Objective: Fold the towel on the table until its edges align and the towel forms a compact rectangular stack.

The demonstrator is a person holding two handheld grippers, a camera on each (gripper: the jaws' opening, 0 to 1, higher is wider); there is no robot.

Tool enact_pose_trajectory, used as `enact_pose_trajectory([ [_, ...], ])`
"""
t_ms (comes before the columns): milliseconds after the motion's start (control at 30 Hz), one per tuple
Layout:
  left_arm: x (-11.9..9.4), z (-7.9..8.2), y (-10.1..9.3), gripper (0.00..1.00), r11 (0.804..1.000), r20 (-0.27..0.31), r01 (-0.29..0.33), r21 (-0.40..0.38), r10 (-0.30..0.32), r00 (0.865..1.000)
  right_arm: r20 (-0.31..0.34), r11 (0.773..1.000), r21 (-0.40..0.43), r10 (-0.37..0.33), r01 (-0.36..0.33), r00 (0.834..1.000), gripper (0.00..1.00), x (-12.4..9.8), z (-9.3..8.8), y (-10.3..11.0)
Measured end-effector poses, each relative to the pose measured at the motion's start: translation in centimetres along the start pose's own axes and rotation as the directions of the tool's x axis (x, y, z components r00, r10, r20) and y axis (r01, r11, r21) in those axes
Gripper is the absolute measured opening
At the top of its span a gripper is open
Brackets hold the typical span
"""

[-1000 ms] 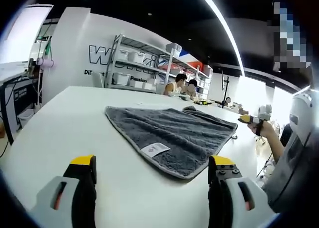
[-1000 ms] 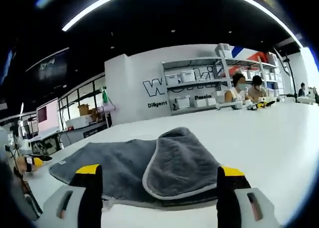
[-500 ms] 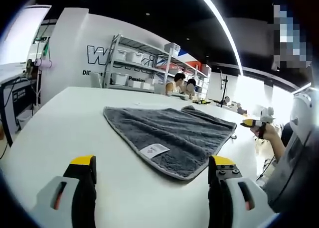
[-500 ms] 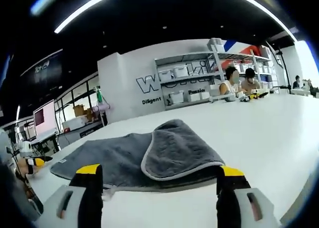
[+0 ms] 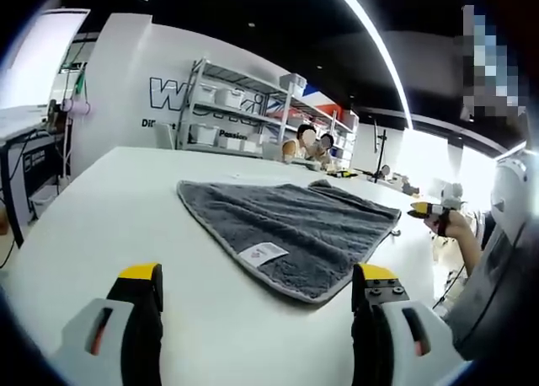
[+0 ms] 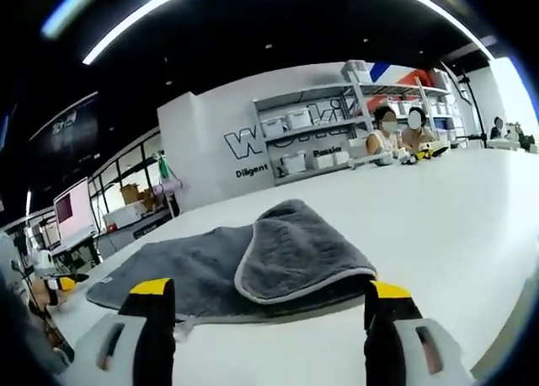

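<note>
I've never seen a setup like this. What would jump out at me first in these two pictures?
First the grey towel, spread on a big white table with a white label near its close edge; in the right gripper view one corner is flopped back over itself. Next, the yellow-tipped jaws rising wide apart from the bottom of each view: the left gripper and right gripper, both open and short of the cloth. Behind stand storage shelves.

Large dark letters "W" on the white wall [image 6: 210,142], cut off behind the shelving rack [image 6: 316,137]. Below them, smaller "Diligent". Towel label [image 5: 263,253] unreadable.
</note>
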State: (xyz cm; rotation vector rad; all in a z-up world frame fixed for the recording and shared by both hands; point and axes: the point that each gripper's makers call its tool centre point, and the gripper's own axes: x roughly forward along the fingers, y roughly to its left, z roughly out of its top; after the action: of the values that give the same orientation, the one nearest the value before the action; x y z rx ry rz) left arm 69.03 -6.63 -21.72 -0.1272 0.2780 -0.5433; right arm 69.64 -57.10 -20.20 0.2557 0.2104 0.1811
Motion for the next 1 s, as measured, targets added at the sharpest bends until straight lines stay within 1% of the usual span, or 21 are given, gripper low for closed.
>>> enact_pose_trajectory([
  [100, 0.1, 0.0, -0.1, 0.98, 1.000, 0.000, 0.003, 0.001, -0.003, 1.000, -0.010, 1.000, 0.007, -0.018, 0.018, 1.000, 0.97, 0.0, -0.2, -0.3],
  [233, 0.2, -0.1, -0.1, 0.98, 1.000, -0.004, 0.003, 0.000, -0.003, 1.000, -0.002, 0.999, 0.030, -0.028, 0.028, 1.000, 0.96, 0.1, 0.0, -0.8],
  [367, 0.2, 0.0, -0.1, 0.98, 1.000, -0.005, 0.002, 0.002, -0.002, 1.000, 0.025, 0.996, 0.083, -0.024, 0.022, 0.999, 0.96, 0.4, 0.6, -1.2],
  [533, 0.1, 0.1, 0.1, 0.98, 1.000, -0.003, -0.004, 0.002, 0.004, 1.000, 0.035, 0.992, 0.128, -0.019, 0.014, 0.999, 0.95, 0.9, 0.9, -1.4],
  [667, 0.0, 0.0, 0.2, 0.98, 1.000, -0.005, -0.007, 0.002, 0.007, 1.000, 0.032, 0.986, 0.168, -0.023, 0.018, 0.999, 0.93, 1.4, 0.7, -1.9],
  [800, -0.1, 0.0, 0.2, 0.98, 1.000, -0.004, -0.011, 0.001, 0.011, 1.000, 0.040, 0.977, 0.215, -0.015, 0.006, 0.999, 0.92, 1.7, 0.5, -2.0],
  [1000, -0.1, 0.0, 0.3, 0.98, 1.000, -0.004, -0.013, 0.001, 0.013, 1.000, 0.056, 0.968, 0.251, -0.020, 0.006, 0.998, 0.89, 1.8, 0.6, -2.3],
])
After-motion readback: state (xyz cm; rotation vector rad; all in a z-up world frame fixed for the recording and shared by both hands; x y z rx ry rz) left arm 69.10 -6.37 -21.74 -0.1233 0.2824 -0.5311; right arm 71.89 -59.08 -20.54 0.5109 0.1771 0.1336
